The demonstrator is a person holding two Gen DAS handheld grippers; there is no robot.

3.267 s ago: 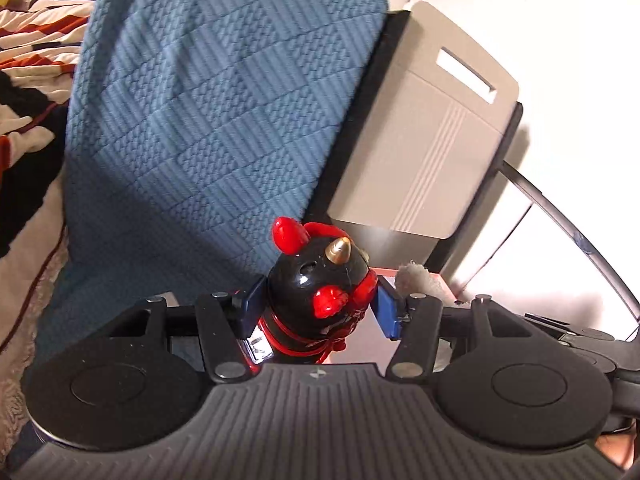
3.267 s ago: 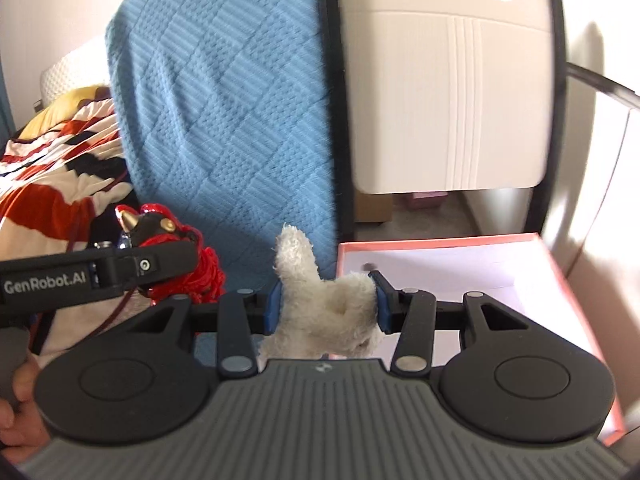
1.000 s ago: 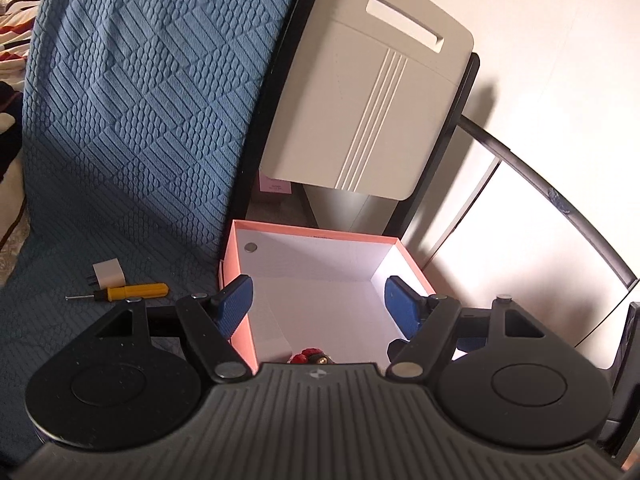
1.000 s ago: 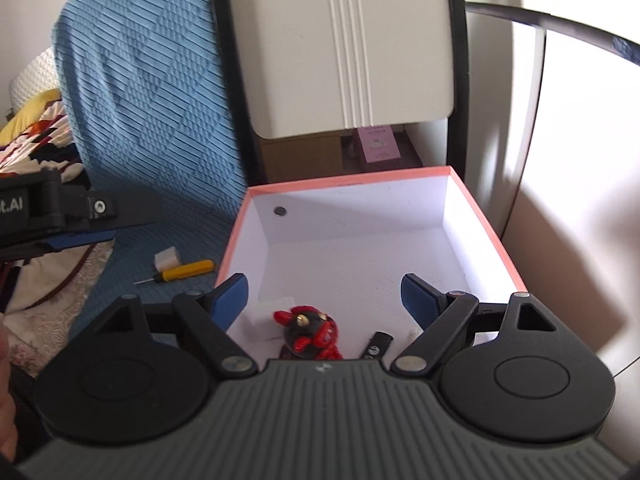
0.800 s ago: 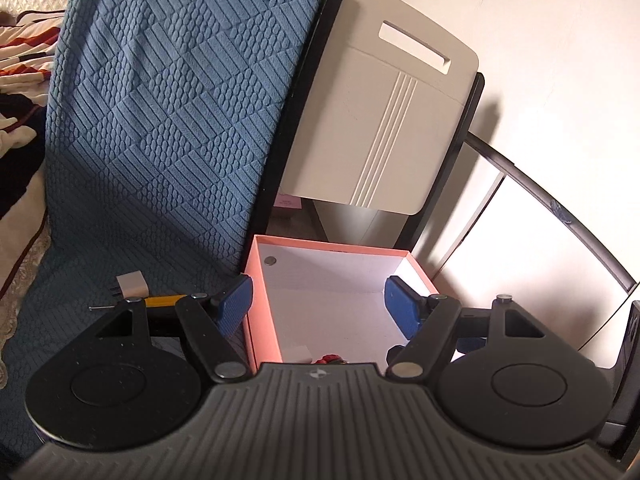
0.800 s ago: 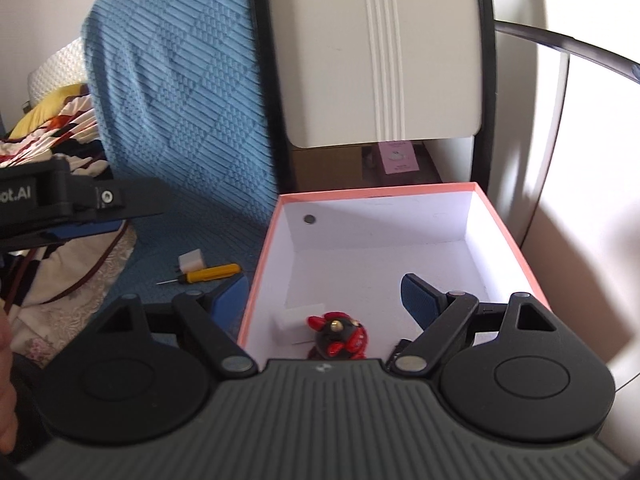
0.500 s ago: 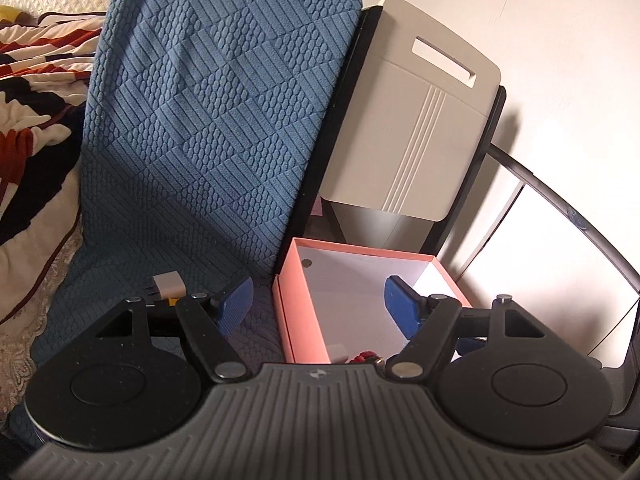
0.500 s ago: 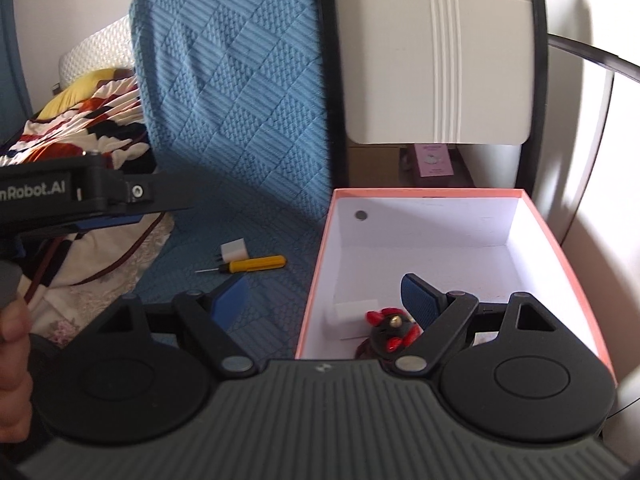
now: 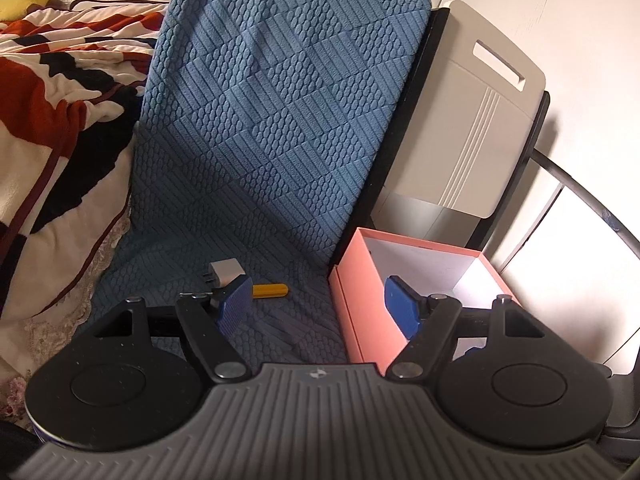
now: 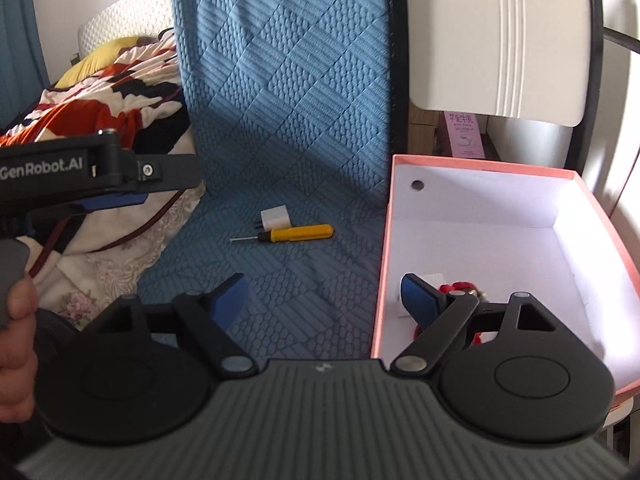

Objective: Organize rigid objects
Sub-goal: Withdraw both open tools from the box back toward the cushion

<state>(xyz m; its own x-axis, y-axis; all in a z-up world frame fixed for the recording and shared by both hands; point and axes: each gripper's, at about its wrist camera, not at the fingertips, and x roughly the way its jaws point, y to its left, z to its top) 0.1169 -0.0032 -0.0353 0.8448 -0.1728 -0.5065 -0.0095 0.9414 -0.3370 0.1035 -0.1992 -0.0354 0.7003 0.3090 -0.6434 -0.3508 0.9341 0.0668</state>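
Since a second ago you have swung both tools to the left, away from above the pink box and toward the blue quilted cover [image 9: 280, 128], so the box now sits at the right of each view and the loose items on the cover come forward. The cover drapes over a seat and its backrest, with a patterned blanket [image 9: 52, 120] bunched at its left edge. A pale plastic panel [image 9: 472, 128] stands behind the pink box [image 10: 384, 248], which rests just beside the cover with its white inside showing. Your left tool [image 9: 316, 304] is open with nothing between its blue pads; in the right wrist view it [image 10: 100, 188] reaches in from the left, gripped by your hand [image 10: 16, 320]. Your right tool [image 10: 324, 300] is open wide and empty, one finger above the cover and the other above the box. Inside the box, a red and black toy [image 10: 460, 290] lies near the front wall, mostly hidden behind that finger. On the cover, a yellow-handled screwdriver [image 10: 296, 233] lies flat, and a small white plug adapter [image 10: 274, 218] touches it on the far side.
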